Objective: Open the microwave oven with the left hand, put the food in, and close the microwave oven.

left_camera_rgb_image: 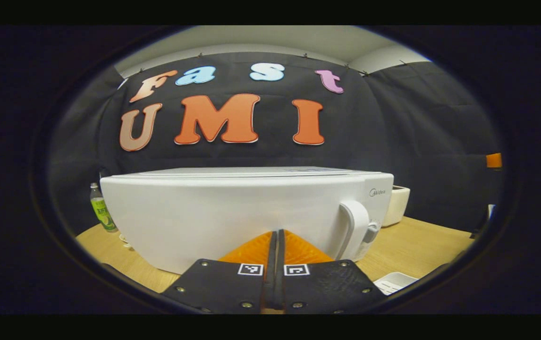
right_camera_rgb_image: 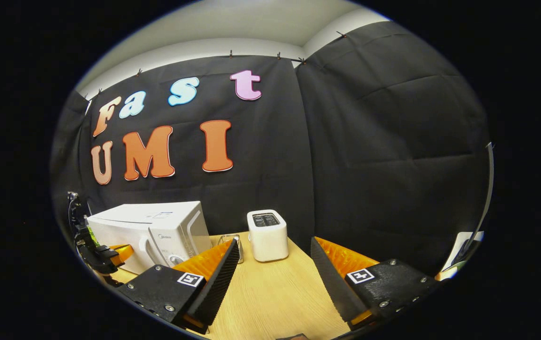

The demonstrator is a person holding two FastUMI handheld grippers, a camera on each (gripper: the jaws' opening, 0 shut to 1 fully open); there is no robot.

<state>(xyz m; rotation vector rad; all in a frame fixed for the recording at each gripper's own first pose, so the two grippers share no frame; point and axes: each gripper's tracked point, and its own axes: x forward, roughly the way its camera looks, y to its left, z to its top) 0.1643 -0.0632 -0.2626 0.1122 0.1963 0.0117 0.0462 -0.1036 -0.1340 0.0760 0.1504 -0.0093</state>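
The white microwave oven (left_camera_rgb_image: 247, 212) stands on the wooden bench (left_camera_rgb_image: 412, 248) against the black cloth wall, its door shut and its white handle (left_camera_rgb_image: 355, 226) running upright near the right end of the front, with a knob just beside the handle. In the left gripper view the left hand-held gripper (left_camera_rgb_image: 277, 236) sits directly in front of the door, a little left of the handle, its two fingers pressed together with nothing between them. A green-labelled bottle (left_camera_rgb_image: 100, 210) stands at the oven's left end, and a pale box-shaped thing (left_camera_rgb_image: 397, 205) shows behind its right end. A white object (left_camera_rgb_image: 395, 282) lies on the bench at the lower right of that view. In the right gripper view the microwave oven (right_camera_rgb_image: 152, 231) sits to the left, with the left hand-held gripper (right_camera_rgb_image: 110, 255) in front of it, too small there to tell how its fingers stand. A white toaster (right_camera_rgb_image: 267, 234) stands well apart to the oven's right, and a small clear container (right_camera_rgb_image: 230, 241) sits between them. The right hand-held gripper (right_camera_rgb_image: 275, 257) hovers over bare bench (right_camera_rgb_image: 270, 297) with its fingers spread wide and empty.
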